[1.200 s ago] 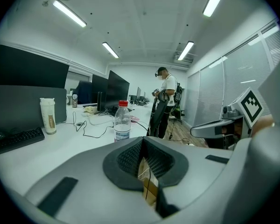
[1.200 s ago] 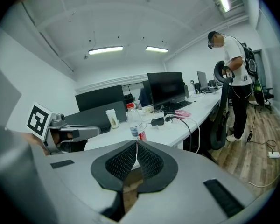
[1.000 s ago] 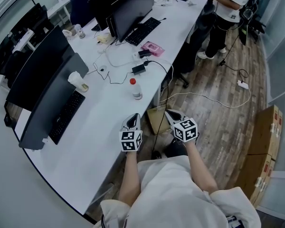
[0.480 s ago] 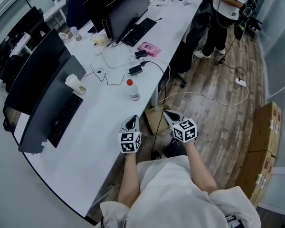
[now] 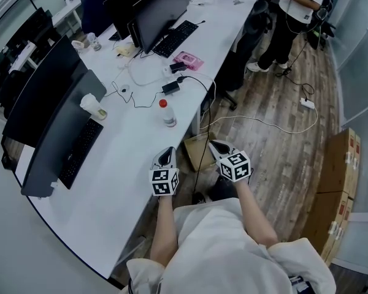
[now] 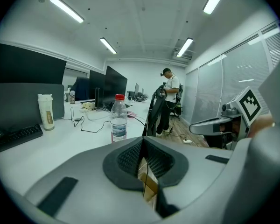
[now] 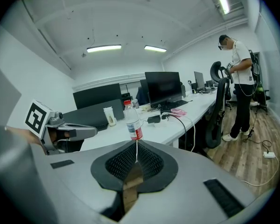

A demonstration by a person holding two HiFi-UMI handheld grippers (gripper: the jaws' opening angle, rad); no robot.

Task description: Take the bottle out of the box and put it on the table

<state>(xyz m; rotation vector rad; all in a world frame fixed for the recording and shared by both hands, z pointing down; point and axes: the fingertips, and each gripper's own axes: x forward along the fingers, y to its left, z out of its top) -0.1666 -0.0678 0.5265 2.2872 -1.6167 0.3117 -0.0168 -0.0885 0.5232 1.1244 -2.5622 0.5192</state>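
floor (image 5: pixel 276 146): wood planks | desk (image 5: pixel 129 158): long, white | monitors (image 5: pixel 153 11): black, in rows | chair (image 7: pixel 217 111): black, at desk | wall (image 6: pixel 147 76): white | blinds (image 6: pixel 210 87): shut | ceiling lights (image 7: pixel 104 47): strips, on

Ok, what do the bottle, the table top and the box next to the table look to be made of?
Bottle: probably clear plastic, glossy. It looks see-through, with a red cap and a label band.
Table: a smooth white top, likely laminate, with an even, flat sheen and no grain.
Box: most likely cardboard, going by its dull tan, matte look. Details are too small to confirm.
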